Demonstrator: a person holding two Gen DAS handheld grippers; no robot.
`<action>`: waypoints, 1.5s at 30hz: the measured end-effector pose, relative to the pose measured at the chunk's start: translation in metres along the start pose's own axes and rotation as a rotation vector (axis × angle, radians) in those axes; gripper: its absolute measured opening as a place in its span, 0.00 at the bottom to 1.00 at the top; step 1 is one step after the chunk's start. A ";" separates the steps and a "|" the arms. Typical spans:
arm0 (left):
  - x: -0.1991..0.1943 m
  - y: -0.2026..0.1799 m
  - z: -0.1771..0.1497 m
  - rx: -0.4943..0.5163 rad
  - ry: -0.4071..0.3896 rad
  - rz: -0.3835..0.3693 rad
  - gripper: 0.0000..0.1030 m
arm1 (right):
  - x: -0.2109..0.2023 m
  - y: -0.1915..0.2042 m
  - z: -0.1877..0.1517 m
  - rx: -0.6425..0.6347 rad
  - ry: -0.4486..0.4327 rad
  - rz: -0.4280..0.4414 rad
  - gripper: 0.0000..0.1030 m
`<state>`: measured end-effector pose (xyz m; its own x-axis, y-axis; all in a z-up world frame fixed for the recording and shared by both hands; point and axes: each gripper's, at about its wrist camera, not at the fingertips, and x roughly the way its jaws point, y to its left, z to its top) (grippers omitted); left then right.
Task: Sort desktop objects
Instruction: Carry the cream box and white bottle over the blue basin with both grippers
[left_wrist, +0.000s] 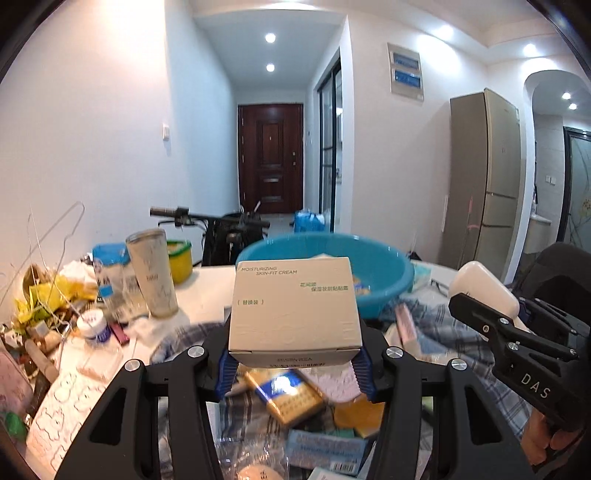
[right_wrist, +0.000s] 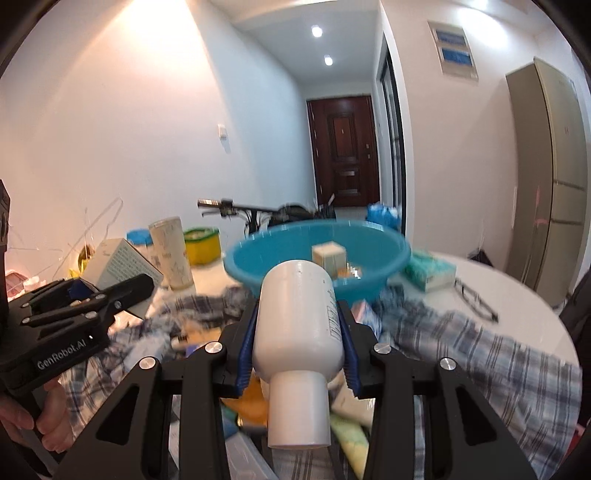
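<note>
left gripper pinches cream box by its lower sides, above desk clutter; light, crushable card. right gripper clamps white bottle across its body; smooth, slippery. blue basin sits toward desk's far edge.

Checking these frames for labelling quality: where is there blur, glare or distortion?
Left wrist view: cream box sharp, clutter below it smeared, dark fisheye corners. Right wrist view: white bottle fairly crisp, blue basin rim and plaid cloth blurred, warm glare on the left wall.
</note>
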<state>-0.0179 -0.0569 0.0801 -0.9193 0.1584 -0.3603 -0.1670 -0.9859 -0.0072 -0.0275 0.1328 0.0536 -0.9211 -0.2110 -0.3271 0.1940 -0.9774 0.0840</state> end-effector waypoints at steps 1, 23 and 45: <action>-0.002 0.000 0.004 0.002 -0.012 0.001 0.52 | -0.003 0.002 0.005 -0.009 -0.016 -0.004 0.37; -0.009 0.001 0.113 -0.004 -0.235 -0.024 0.52 | -0.026 0.004 0.120 -0.088 -0.252 -0.076 0.37; 0.007 0.011 0.175 0.001 -0.405 -0.068 0.52 | -0.014 -0.002 0.193 -0.067 -0.401 -0.090 0.37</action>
<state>-0.0882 -0.0572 0.2409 -0.9720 0.2318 0.0374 -0.2325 -0.9724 -0.0173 -0.0802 0.1407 0.2399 -0.9913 -0.1157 0.0634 0.1163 -0.9932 0.0061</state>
